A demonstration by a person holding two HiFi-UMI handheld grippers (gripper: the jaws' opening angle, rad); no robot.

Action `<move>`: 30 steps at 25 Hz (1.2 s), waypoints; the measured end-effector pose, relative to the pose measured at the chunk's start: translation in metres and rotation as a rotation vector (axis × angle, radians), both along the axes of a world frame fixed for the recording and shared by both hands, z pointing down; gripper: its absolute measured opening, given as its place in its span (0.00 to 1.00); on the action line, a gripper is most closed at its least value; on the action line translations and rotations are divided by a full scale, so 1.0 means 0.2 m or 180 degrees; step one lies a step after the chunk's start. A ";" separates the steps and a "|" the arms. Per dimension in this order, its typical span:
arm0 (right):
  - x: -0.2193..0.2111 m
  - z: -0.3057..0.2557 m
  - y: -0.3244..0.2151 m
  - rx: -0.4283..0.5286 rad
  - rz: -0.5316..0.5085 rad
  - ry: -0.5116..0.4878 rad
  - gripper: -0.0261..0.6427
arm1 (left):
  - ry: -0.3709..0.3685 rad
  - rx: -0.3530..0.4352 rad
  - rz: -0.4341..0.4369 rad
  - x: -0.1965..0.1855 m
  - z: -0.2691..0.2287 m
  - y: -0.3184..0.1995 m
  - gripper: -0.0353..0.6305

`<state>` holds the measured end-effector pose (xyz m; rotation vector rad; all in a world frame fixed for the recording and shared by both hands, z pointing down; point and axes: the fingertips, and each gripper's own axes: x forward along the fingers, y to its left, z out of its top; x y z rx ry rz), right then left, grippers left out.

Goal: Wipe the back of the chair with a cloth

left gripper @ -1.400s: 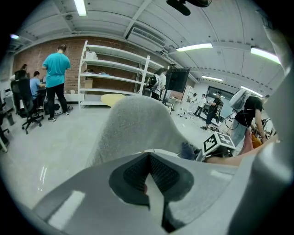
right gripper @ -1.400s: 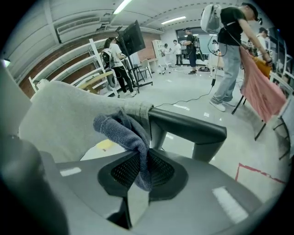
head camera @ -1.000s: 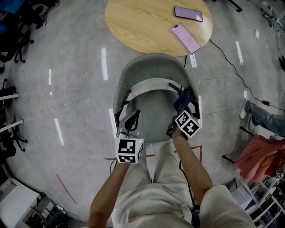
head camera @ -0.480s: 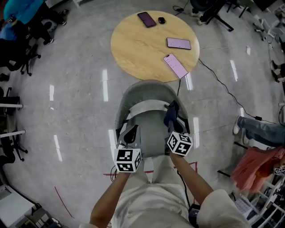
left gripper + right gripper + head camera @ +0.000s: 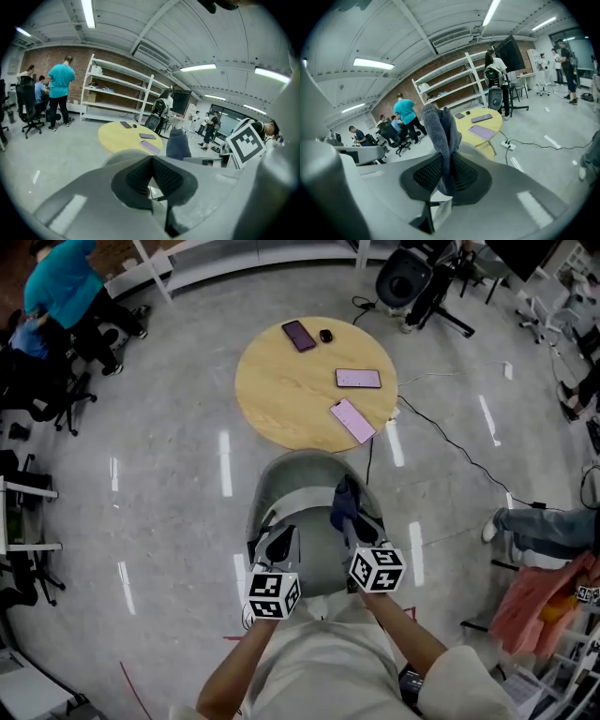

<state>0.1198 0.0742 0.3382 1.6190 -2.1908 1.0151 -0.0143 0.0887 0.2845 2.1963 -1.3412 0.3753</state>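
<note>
The grey chair (image 5: 298, 474) stands right in front of me, its curved back toward the round table. A dark blue cloth (image 5: 343, 503) sticks up from my right gripper (image 5: 351, 523), which is shut on it beside the inner right part of the back. In the right gripper view the cloth (image 5: 440, 129) hangs folded between the closed pads. My left gripper (image 5: 278, 542) hovers over the seat's left side, shut with nothing in it; its pads (image 5: 140, 174) meet in the left gripper view, where the cloth (image 5: 178, 144) shows to the right.
A round wooden table (image 5: 281, 390) behind the chair carries three phones (image 5: 352, 419) and a small dark object. A cable (image 5: 450, 451) runs over the floor to the right. Office chairs and a person in a teal top (image 5: 61, 287) are far left, a speaker stand (image 5: 408, 277) far back.
Both grippers have moved forward and up along the chair. The cloth went from the right armrest area to the right side of the back. The head view has pulled back, showing the whole table.
</note>
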 end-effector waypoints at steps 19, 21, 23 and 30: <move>-0.08 -0.68 0.06 0.0692 -0.0377 -0.0363 0.15 | 0.0101 0.0429 -0.0099 0.08 -0.55 0.04 0.05; -0.09 -0.75 0.08 0.0800 -0.0453 -0.0298 0.15 | 0.0076 0.0486 -0.0098 0.08 -0.58 0.06 0.05; -0.10 -0.81 0.10 0.0892 -0.0533 -0.0245 0.15 | 0.0075 0.0518 -0.0086 0.09 -0.61 0.08 0.05; -0.08 -0.91 0.11 0.1019 -0.0750 -0.0341 0.15 | 0.0079 0.0606 -0.0034 0.21 -0.64 0.08 0.05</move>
